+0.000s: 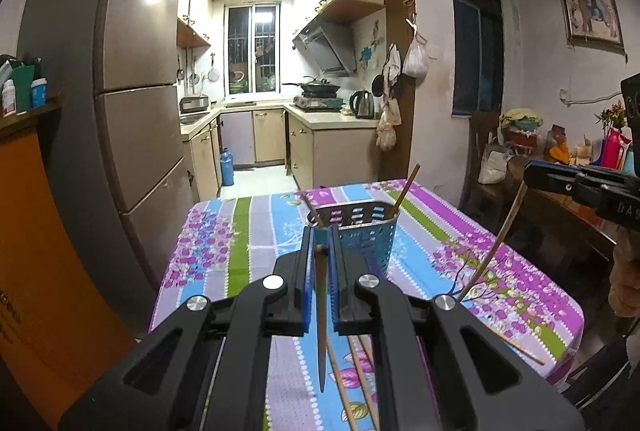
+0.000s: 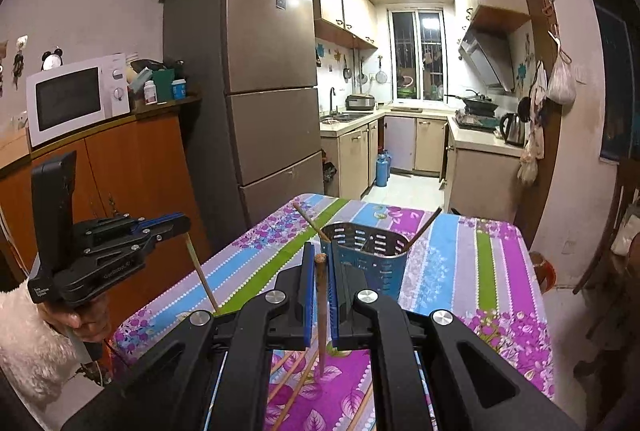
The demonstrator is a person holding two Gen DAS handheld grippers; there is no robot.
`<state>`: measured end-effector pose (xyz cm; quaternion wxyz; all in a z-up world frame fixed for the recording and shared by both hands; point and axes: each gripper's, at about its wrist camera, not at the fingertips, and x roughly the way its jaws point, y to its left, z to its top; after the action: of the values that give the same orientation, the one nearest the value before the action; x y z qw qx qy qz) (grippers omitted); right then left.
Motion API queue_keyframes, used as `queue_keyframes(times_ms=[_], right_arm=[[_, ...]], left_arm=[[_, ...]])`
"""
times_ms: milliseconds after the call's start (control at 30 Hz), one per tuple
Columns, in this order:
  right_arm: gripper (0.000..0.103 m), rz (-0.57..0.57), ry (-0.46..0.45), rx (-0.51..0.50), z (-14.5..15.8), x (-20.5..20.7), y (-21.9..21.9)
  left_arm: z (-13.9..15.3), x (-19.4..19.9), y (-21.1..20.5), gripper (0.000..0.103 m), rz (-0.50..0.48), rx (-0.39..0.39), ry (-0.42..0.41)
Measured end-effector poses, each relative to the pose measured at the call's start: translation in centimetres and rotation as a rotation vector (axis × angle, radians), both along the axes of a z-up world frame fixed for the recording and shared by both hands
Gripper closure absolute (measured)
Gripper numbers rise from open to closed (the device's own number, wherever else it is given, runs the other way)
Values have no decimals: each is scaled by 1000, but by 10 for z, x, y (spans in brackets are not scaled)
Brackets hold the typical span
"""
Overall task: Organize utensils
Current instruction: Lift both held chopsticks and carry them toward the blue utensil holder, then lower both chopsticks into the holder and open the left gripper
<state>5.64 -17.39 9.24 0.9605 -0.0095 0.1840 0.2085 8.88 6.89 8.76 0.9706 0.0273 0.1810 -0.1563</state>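
While upright, chopstick (image 1: pixel 320 311) between jaws.

- The left gripper (image 1: pixel 320 251) pinches 1 dark chopstick (image 1: pixel 320 319) between its blue pads, tip hanging down above the table's near edge.
- A perforated holder (image 1: pixel 356 231) stands mid-table on the striped floral tablecloth (image 1: pixel 248 231), with 2 chopsticks (image 1: pixel 405 191) leaning inside.
- The right gripper (image 1: pixel 534 171), over the table's right edge, holds 1 pale chopstick (image 1: pixel 494 243) slanting down.
- Loose chopsticks (image 1: pixel 352 383) lie at the near edge.

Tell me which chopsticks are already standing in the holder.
Two: they lean out of the blue perforated utensil holder, one chopstick tilting right, one left. The others are each clamped in a gripper or lie flat on the tablecloth.
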Motion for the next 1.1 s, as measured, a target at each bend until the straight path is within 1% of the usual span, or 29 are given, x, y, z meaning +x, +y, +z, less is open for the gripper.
queue_keyframes(times_ms=[133, 367, 467, 600, 667, 733, 867, 1000, 1100], right_arm=[[95, 0, -7, -19, 6, 0, 2], [95, 2, -17, -36, 18, 6, 5], [95, -10, -36, -40, 33, 13, 4], [95, -33, -82, -32, 64, 27, 2], [95, -58, -117, -33, 80, 36, 1], [95, -94, -157, -31, 97, 50, 0], [95, -142, -180, 17, 114, 86, -6], [95, -162, -176, 50, 111, 119, -9], [95, -180, -153, 68, 100, 145, -8]], left_arm=[[8, 3, -1, 98, -15, -24, -9], [17, 4, -8, 98, -47, -27, -57], [29, 10, -14, 98, -50, -26, -81], [63, 23, -26, 98, -63, -47, -147], [80, 30, -31, 98, -67, -65, -177], [99, 38, -41, 98, -53, -61, -238], [118, 65, -54, 98, -35, -89, -297], [116, 91, -61, 98, -29, -128, -299], [106, 113, -63, 98, -17, -146, -288]])
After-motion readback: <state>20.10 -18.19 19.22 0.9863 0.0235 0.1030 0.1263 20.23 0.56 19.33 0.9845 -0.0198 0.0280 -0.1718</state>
